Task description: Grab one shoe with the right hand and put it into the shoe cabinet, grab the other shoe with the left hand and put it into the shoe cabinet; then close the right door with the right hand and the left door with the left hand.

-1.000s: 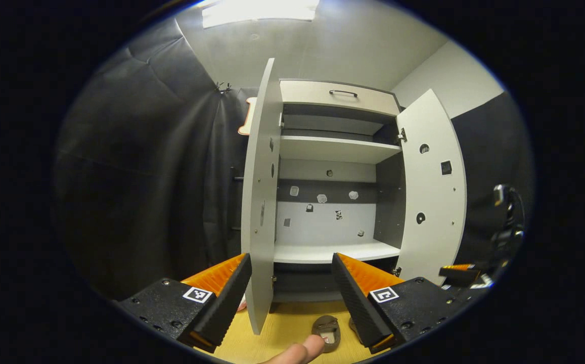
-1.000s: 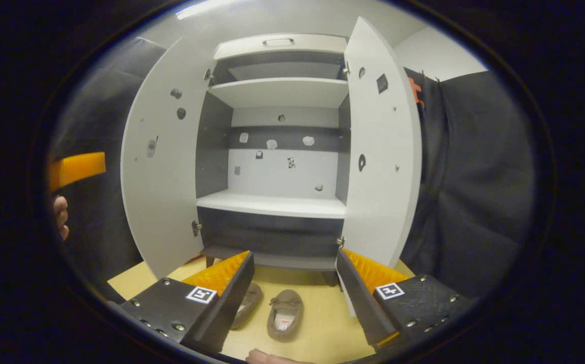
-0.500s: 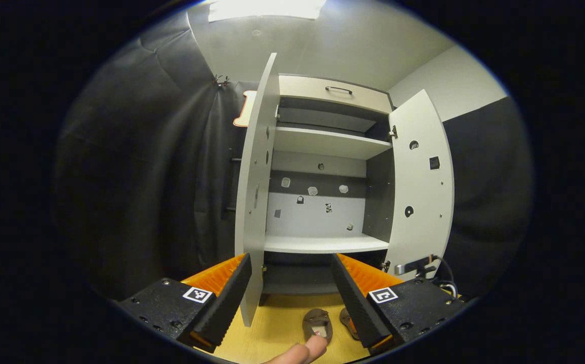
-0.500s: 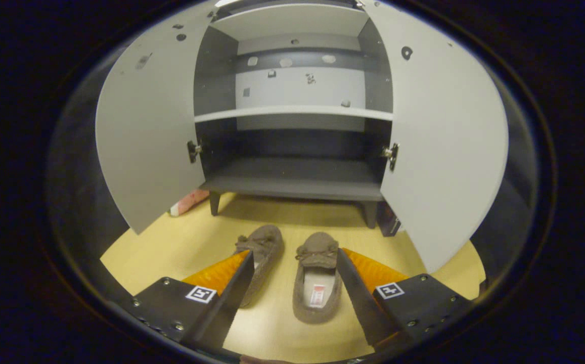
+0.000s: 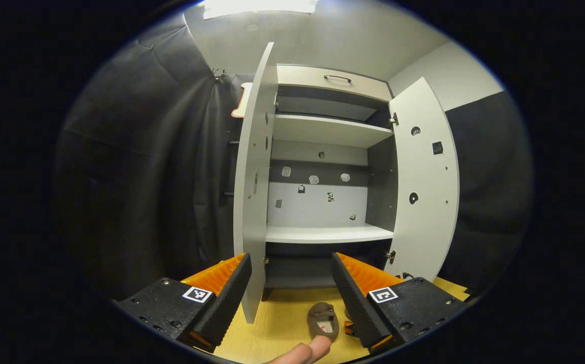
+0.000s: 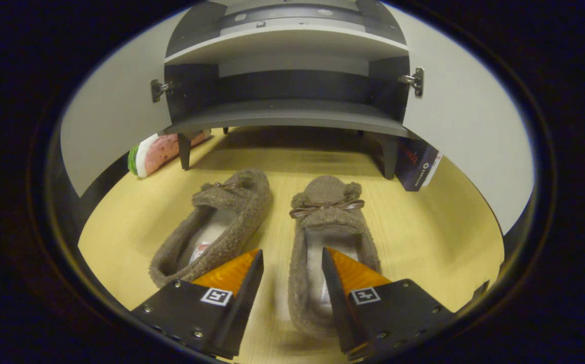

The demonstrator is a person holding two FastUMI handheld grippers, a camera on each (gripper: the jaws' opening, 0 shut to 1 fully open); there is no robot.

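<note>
Your right gripper [image 6: 288,275] has its fingers spread, and they straddle the left wall of the right-hand fuzzy brown slipper with a ribbon bow [image 6: 328,222]: one finger sits over the insole, the other over the bare strip of pale wooden floor [image 6: 439,232] between the pair. Nothing is pinched yet. The other fuzzy brown slipper [image 6: 216,222] lies just beside it, toe angled toward the low grey shoe cabinet [image 6: 287,114], whose bottom shelf is open in front of you.

Watch the soft wall: if you close high on the pile, the fabric may fold and the slipper could hang crooked or slide out on the lift. Drifting left risks nudging the neighbouring slipper.

Your left gripper [image 5: 290,288] waits higher up, fingers apart and holding nothing, with the edge of the open white left cabinet door [image 5: 253,192] showing between them and the white right door [image 5: 426,187] swung wide. From there one slipper [image 5: 323,320] shows on the floor. That left door edge looks near; a careless swing could knock it and narrow your way in.
</note>
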